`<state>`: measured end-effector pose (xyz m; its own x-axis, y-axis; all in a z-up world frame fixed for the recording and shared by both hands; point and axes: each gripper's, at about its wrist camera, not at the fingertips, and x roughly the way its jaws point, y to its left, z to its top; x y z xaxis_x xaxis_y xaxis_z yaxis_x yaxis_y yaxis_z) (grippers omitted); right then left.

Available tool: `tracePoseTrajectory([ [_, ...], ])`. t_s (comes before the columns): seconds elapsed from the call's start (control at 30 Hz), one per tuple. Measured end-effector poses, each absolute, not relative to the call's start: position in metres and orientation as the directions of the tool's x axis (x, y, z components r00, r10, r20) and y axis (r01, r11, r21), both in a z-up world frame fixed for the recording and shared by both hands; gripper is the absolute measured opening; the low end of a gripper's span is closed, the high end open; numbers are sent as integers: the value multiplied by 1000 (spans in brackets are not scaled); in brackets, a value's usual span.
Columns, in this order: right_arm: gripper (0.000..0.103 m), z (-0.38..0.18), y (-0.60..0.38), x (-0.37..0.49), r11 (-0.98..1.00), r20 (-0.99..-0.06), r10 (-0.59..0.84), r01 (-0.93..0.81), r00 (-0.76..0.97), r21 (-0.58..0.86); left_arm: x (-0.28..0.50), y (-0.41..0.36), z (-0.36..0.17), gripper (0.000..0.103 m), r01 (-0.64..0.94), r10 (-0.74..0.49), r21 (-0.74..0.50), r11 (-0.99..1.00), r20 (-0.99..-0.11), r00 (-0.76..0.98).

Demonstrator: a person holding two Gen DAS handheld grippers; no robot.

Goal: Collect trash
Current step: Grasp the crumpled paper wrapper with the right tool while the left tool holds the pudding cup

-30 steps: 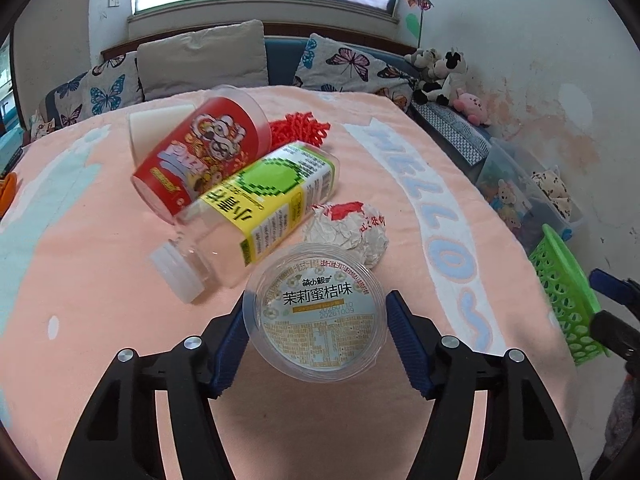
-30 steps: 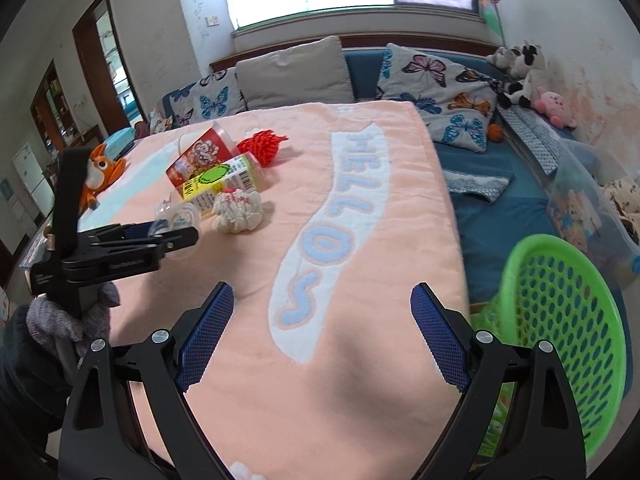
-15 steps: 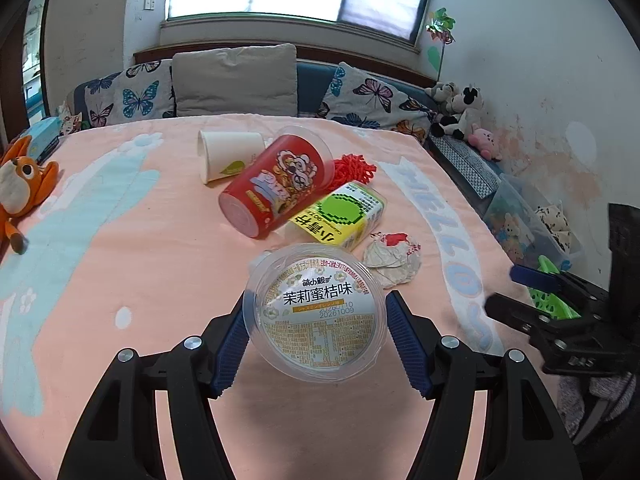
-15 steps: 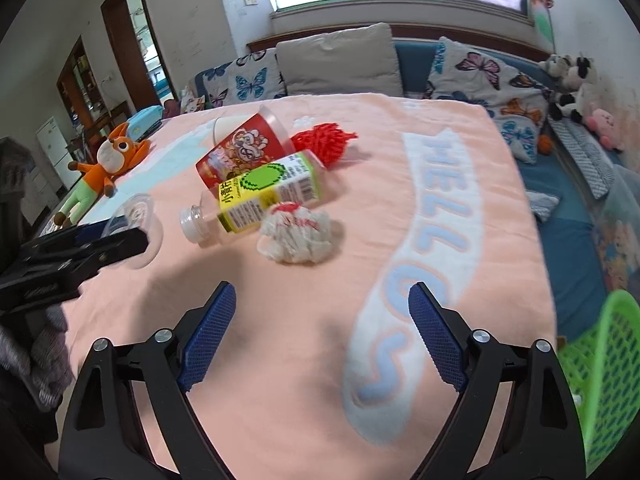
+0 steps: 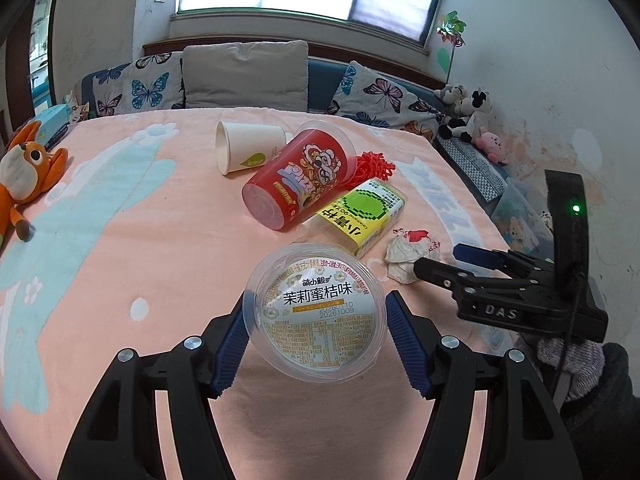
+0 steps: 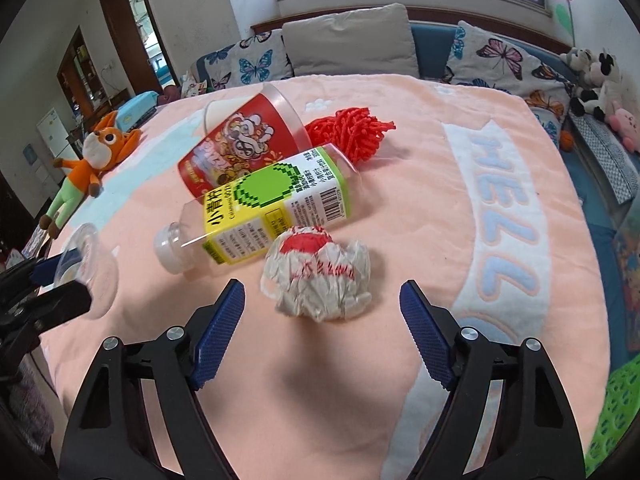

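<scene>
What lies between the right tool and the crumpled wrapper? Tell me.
Only bare pink blanket. In the right wrist view the right tool, jaws closing, stands just short of the crumpled wrapper, nothing between them.

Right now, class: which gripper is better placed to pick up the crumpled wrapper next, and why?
The right gripper. Its jaws are closing with the crumpled wrapper just ahead and nothing gripped, while the left gripper is already shut on the clear jelly cup.
</scene>
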<state>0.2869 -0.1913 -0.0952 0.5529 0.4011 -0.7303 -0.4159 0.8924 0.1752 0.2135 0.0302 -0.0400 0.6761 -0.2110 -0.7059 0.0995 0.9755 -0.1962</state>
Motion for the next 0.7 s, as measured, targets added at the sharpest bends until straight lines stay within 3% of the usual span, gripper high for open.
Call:
tracePoseTrajectory([
  [0.2,72,-108,-187,299,898,-746,388,-404,541,174,216,32,-42,64,96,-211,-199,975,-711,670],
  [0.37,55,-108,-187,296,892,-738,408,-407,537,196,217,33,-43,64,92,-210,-201,975,-712,670],
  [0.7,54,-85,-214,265,900,-705,406,-386,581,201,211,21,-36,64,126,-235,-205,971,-701,673],
])
